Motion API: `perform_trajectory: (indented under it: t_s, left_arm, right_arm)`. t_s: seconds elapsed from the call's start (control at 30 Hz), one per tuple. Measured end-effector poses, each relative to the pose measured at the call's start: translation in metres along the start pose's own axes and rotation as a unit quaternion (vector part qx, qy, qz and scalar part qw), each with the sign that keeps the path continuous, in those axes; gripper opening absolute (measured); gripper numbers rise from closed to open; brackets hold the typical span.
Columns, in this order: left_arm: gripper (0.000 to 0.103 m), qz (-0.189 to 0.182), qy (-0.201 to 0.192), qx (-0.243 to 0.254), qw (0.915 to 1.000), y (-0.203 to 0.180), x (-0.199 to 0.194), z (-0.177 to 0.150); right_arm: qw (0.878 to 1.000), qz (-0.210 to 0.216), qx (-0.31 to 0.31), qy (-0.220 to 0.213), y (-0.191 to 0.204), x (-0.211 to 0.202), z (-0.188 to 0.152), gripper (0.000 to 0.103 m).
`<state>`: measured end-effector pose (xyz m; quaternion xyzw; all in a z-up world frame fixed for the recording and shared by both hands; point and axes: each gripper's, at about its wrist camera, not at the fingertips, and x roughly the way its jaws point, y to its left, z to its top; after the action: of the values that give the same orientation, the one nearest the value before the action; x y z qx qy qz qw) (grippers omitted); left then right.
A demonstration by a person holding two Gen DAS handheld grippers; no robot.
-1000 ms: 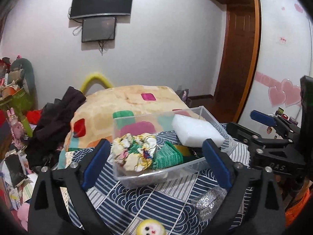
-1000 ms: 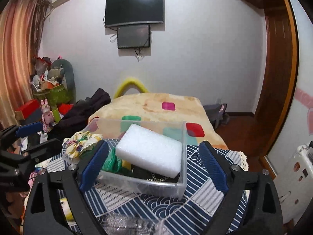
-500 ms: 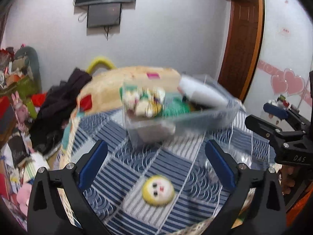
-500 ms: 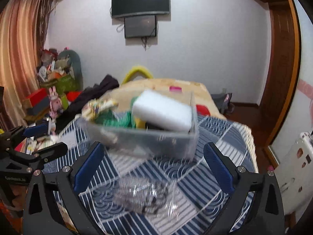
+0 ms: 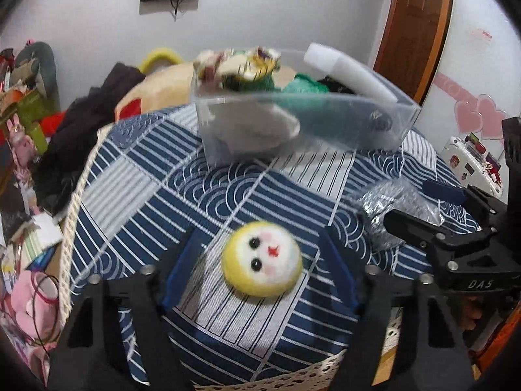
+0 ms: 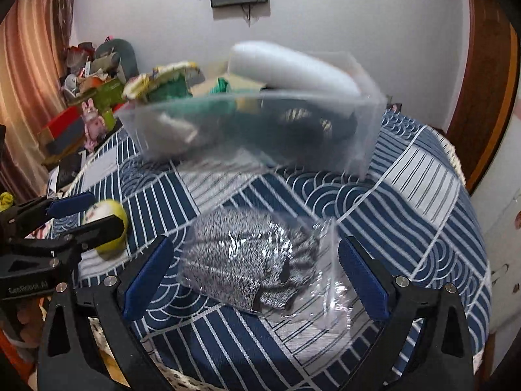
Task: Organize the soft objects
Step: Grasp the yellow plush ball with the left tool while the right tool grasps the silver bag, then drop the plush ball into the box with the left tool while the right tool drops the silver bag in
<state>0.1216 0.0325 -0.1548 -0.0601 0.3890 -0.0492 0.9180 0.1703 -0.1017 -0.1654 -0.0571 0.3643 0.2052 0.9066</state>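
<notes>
Yellow felt ball (image 5: 261, 258) with a face lies on the blue patterned cloth (image 5: 136, 192) between the spread fingers of the left gripper (image 5: 259, 268), while further right the right gripper (image 6: 255, 277), equally wide apart, straddles a bagged grey knit (image 6: 247, 260), both before the clear bin (image 6: 254, 130).

- A round yellow felt ball (image 5: 261, 262) with a white face, two black bead eyes and a small red mark lay face up on the blue patterned cloth, near its front edge.
- A grey speckled knit item sealed in a crinkled clear plastic bag (image 6: 250, 260) lay flat on the same cloth, to the right of the ball.
- Behind both stood a clear plastic bin (image 5: 342, 123) holding a white foam block (image 5: 348, 71) leaning on its right rim, a floral scrunchie (image 5: 237, 66) at its left end, and green knit fabric (image 5: 302, 88) between them.
</notes>
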Motion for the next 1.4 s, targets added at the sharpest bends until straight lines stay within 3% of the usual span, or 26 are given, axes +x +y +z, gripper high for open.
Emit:
perform_trajectory:
  t_s: [0.07, 0.2, 0.27, 0.37, 0.57, 0.87, 1.17, 1.4]
  left_arm:
    - [0.047, -0.007, 0.01, -0.007, 0.9999, 0.003, 0.004, -0.002]
    - [0.046, -0.023, 0.018, -0.016, 0.9995, 0.005, 0.009, -0.005]
    - [0.046, -0.021, 0.014, -0.012, 0.9996, 0.003, 0.007, -0.006]
    - [0.045, -0.02, 0.008, -0.008, 0.9997, 0.0, 0.004, -0.005]
    - [0.045, -0.014, -0.011, -0.001, 0.9998, -0.002, -0.006, -0.001]
    - [0.045, -0.01, -0.038, 0.009, 0.9992, -0.005, -0.025, 0.011]
    - [0.045, -0.012, -0.092, 0.019, 0.9955, -0.013, -0.05, 0.04]
    - [0.046, 0.007, -0.14, 0.028, 0.9897, -0.017, -0.06, 0.07]
  right_arm:
    - [1.0, 0.002, -0.003, 0.008, 0.0, 0.003, -0.002, 0.099]
    - [1.0, -0.003, -0.007, 0.005, -0.001, 0.002, -0.005, 0.088]
    - [1.0, -0.004, -0.009, 0.002, -0.002, -0.002, -0.006, 0.071]
    - [1.0, 0.003, -0.006, -0.001, -0.003, -0.006, -0.006, 0.058]
    - [1.0, 0.019, 0.0, -0.012, -0.007, -0.011, -0.004, 0.042]
    - [0.999, 0.029, -0.013, -0.04, -0.004, -0.033, 0.0, 0.039]
    - [0.994, 0.011, -0.024, -0.109, 0.0, -0.059, 0.037, 0.039]
    - [0.988, 0.004, -0.025, -0.153, 0.001, -0.062, 0.065, 0.039]
